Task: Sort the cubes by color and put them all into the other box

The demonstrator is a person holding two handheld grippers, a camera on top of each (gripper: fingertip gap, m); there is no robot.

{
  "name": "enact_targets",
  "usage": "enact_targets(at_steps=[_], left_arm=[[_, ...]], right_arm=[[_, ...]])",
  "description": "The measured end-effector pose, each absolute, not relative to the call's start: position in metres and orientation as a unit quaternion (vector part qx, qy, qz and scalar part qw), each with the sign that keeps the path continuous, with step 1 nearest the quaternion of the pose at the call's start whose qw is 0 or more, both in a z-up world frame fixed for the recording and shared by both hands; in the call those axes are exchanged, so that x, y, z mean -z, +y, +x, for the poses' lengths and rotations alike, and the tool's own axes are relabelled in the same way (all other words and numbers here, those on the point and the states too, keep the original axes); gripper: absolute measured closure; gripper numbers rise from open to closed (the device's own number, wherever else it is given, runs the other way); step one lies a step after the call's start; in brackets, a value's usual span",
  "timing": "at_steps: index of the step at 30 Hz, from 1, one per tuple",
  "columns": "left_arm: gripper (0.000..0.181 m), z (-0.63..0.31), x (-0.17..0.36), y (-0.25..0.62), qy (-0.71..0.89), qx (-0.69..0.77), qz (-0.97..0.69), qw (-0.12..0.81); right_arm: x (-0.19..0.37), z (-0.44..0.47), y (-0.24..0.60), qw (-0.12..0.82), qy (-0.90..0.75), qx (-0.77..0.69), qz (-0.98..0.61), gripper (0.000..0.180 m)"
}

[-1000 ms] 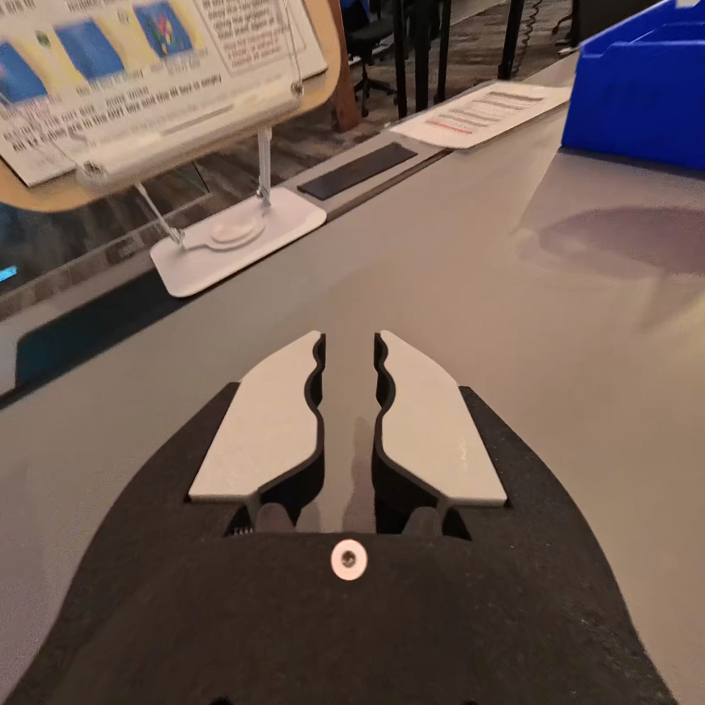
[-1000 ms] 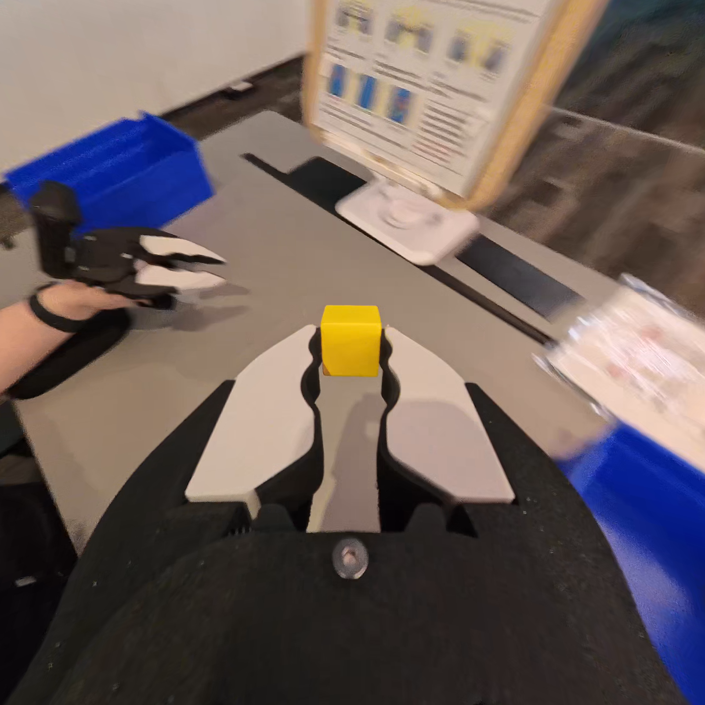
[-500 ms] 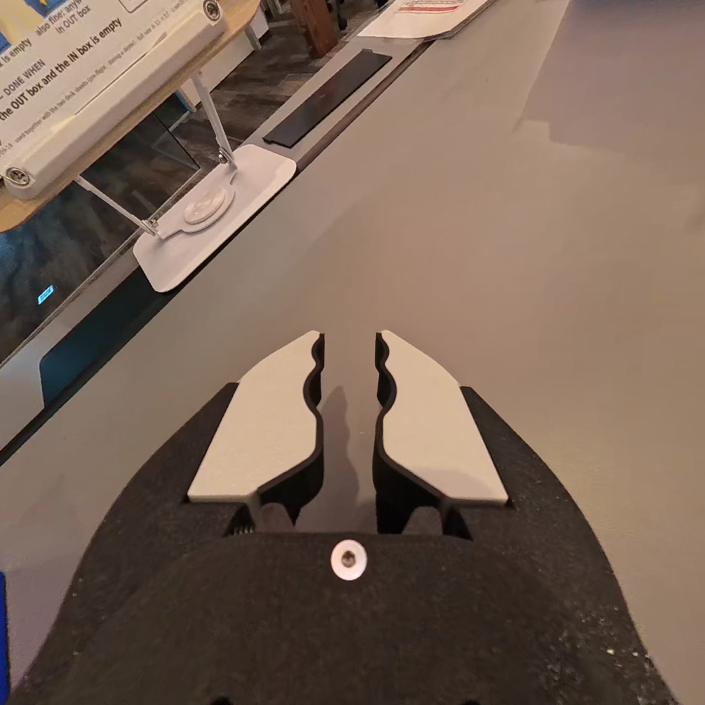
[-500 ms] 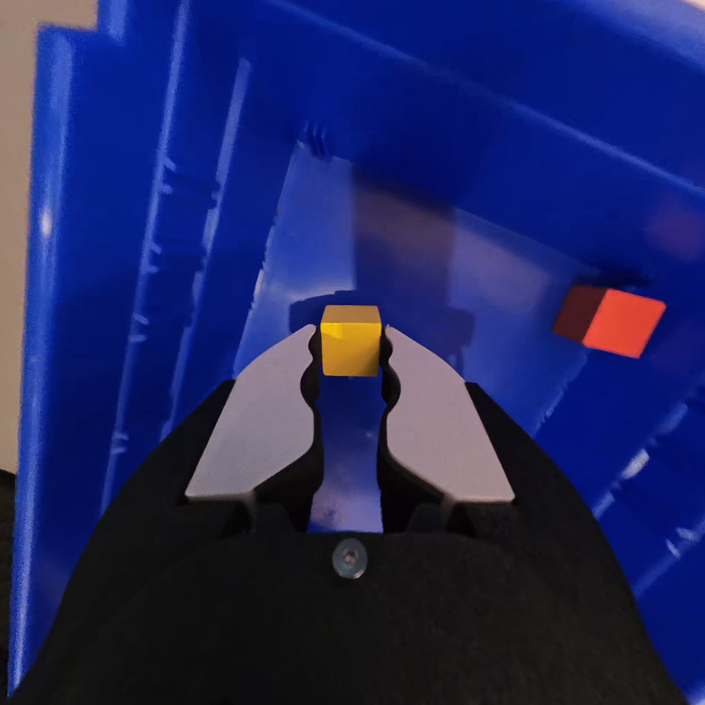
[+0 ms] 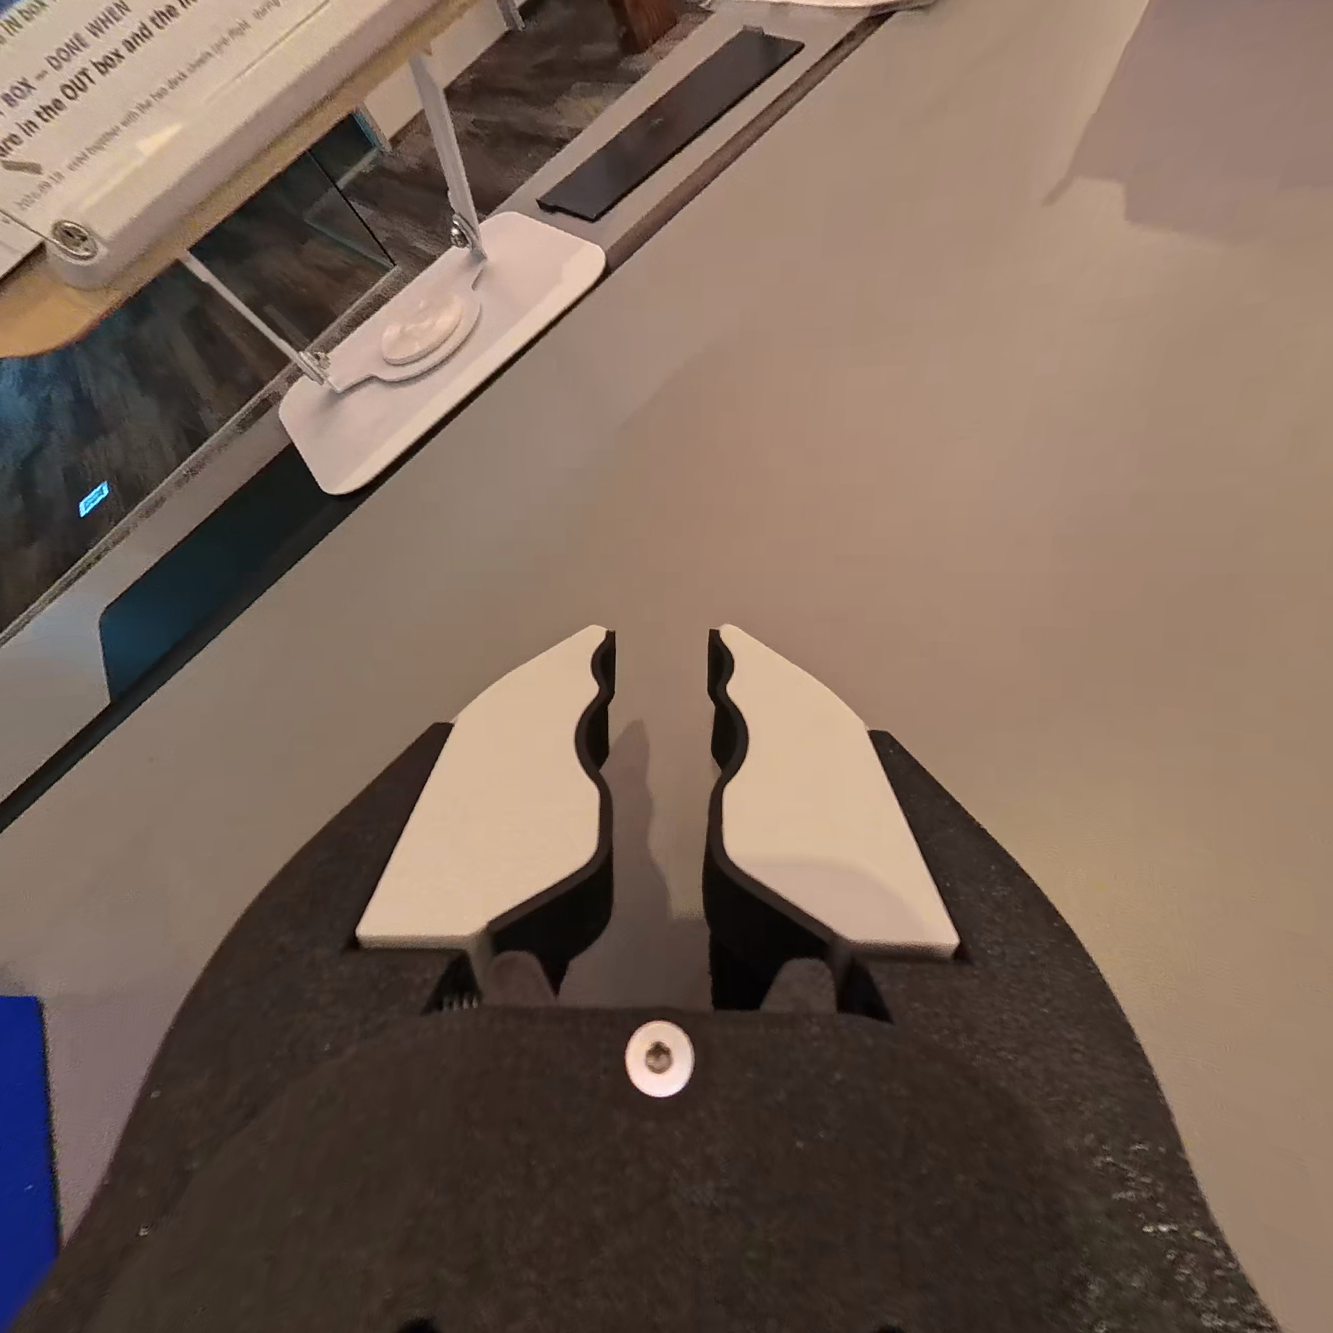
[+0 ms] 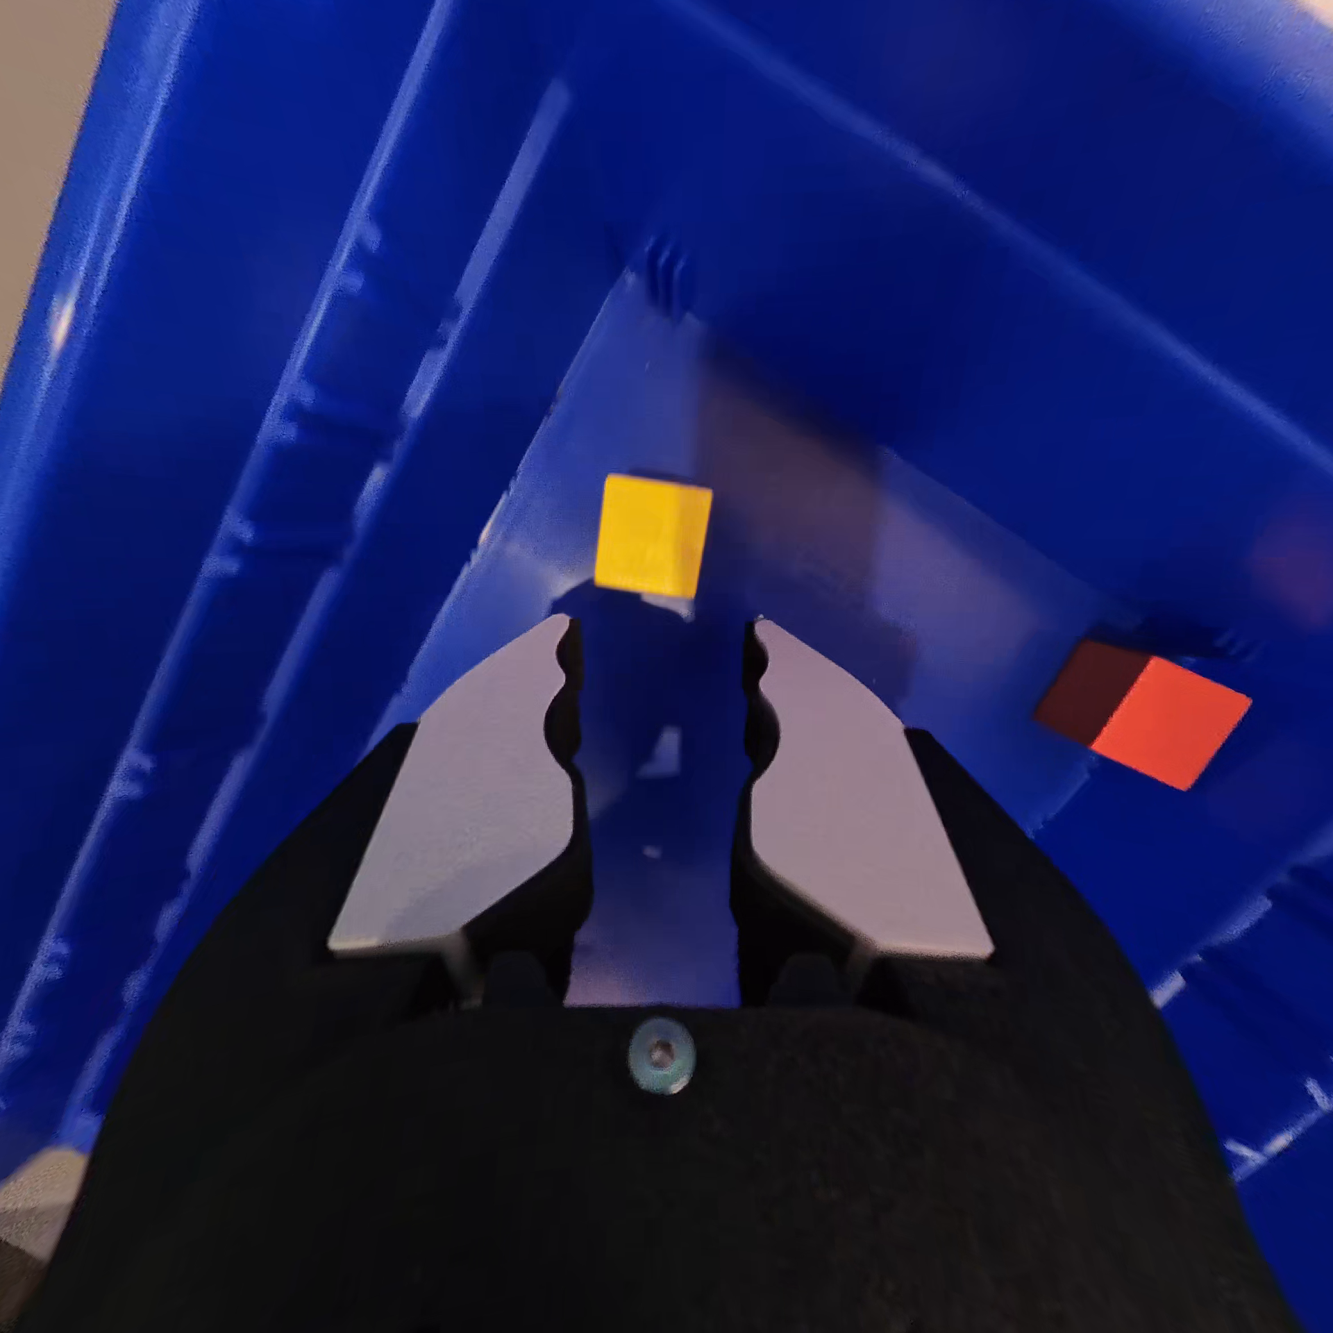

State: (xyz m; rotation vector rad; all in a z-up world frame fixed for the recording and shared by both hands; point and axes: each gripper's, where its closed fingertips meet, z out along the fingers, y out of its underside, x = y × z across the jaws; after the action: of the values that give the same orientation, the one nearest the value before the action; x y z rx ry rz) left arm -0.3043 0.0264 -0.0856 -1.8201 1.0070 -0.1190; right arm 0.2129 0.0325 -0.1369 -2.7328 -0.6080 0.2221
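Writing first, since that's what catches the eye: there's a printed instruction sheet (image 5: 137,94) clipped on a white stand (image 5: 447,346) at the far-left edge of the bench (image 5: 938,447), with bold black text on it and some finer lines under that — it's readable in part, but I'm not repeating it. I can't spot a brand or label on either claw or on the box. A flat black strip (image 5: 671,137) lies along the bench edge past the stand.

My left claw (image 5: 662,635) hovers low over bare grey bench, pointing forward and tilted down a bit, fingers (image 5: 505,815) apart by a narrow gap with nothing between them. A sliver of blue (image 5: 22,1125) shows at the lower-left edge of that view.

My right claw (image 6: 660,624) points down into the blue box (image 6: 938,216), angled toward a corner of it. Its fingers (image 6: 469,815) are spread wider than the left ones and hold nothing — the yellow cube (image 6: 653,537) is just beyond the tips, clear of both of them, over the box floor near the left wall. It's a little blurred, so I can't tell if it's resting on the floor or not. A red cube (image 6: 1154,714) is off to the right by the other wall, well apart from the yellow one.
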Motion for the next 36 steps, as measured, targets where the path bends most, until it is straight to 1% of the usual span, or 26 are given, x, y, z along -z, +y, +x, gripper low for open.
enact_targets(at_steps=[3,7,9,13,17,29,32,34,36], left_arm=[[0.158,-0.308,0.085,0.028,0.408,0.046,-0.759,0.506],[0.158,-0.313,0.092,0.03,0.417,0.017,-0.76,0.499],[0.158,-0.313,0.091,0.029,0.415,0.014,-0.761,0.499],[0.159,-0.313,0.092,0.027,0.408,0.014,-0.764,0.5],[0.159,-0.318,0.097,0.027,0.405,0.004,-0.769,0.495],[0.16,-0.322,0.103,0.029,0.405,-0.009,-0.775,0.485],[0.16,-0.322,0.103,0.029,0.408,-0.013,-0.773,0.485],[0.16,-0.323,0.101,0.028,0.408,-0.013,-0.772,0.488],[0.16,-0.323,0.097,0.027,0.407,-0.012,-0.769,0.493]], right_arm=[[0.14,0.226,0.023,0.168,-0.265,-0.037,-0.949,0.146],[0.142,0.22,0.031,0.2,-0.298,-0.042,-0.932,0.156],[0.142,0.216,0.036,0.207,-0.303,-0.051,-0.929,0.159],[0.147,0.215,0.042,0.191,-0.315,-0.043,-0.929,0.159],[0.148,0.206,0.051,0.19,-0.325,-0.052,-0.925,0.167],[0.144,0.188,0.079,0.201,-0.331,-0.047,-0.921,0.168],[0.141,0.189,0.077,0.204,-0.323,-0.051,-0.923,0.16],[0.126,0.196,0.073,0.214,-0.314,-0.039,-0.924,0.158],[0.095,0.197,0.068,0.253,-0.295,-0.049,-0.92,0.157]])
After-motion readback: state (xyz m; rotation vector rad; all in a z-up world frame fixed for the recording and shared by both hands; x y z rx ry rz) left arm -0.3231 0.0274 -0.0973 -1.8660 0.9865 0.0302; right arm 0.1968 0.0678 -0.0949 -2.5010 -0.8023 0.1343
